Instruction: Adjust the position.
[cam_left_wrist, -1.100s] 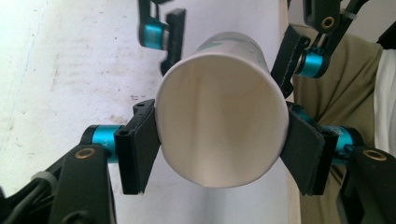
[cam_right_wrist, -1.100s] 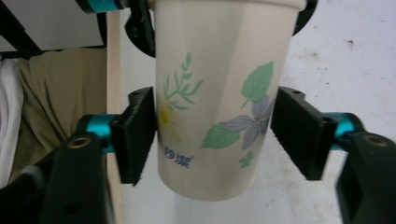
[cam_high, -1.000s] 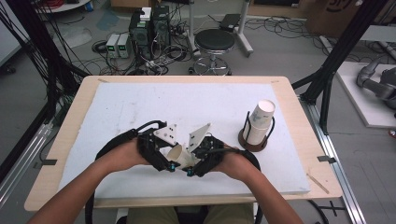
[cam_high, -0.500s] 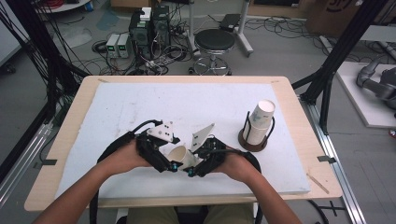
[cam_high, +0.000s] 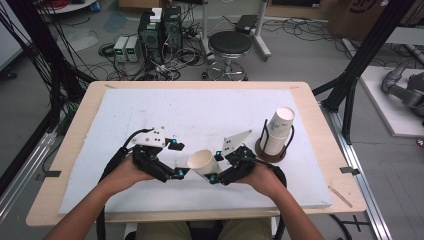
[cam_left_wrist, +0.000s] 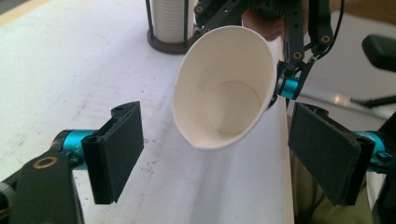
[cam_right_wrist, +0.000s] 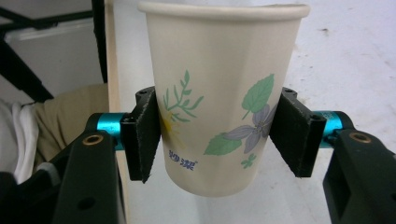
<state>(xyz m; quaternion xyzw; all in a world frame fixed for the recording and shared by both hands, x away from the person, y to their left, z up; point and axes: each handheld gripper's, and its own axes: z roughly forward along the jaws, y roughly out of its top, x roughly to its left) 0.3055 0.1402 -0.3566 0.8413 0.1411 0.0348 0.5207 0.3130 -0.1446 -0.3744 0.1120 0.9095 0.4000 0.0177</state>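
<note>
A white paper cup (cam_high: 204, 162) printed with flowers (cam_right_wrist: 219, 70) is held on its side just above the table. My right gripper (cam_high: 215, 172) is shut on the cup's lower body, one pad on each side (cam_right_wrist: 219, 140). The cup's open mouth (cam_left_wrist: 224, 93) faces my left gripper (cam_high: 179, 159). That gripper's jaws have just been opening and now stand wide (cam_left_wrist: 223, 154), short of the rim, with nothing pressed between the pads. The right gripper's fingers (cam_left_wrist: 289, 70) show behind the cup.
A stack of paper cups (cam_high: 276, 132) stands in a dark wire holder at the right, and shows farther off in the left gripper view (cam_left_wrist: 168, 18). A white board (cam_high: 200, 110) covers the wooden table. The table's near edge is close under both hands.
The left gripper's jaws have opened and it has drawn back to the left, off the cup. The right gripper keeps the cup, which now shows plainly between the two grippers.
</note>
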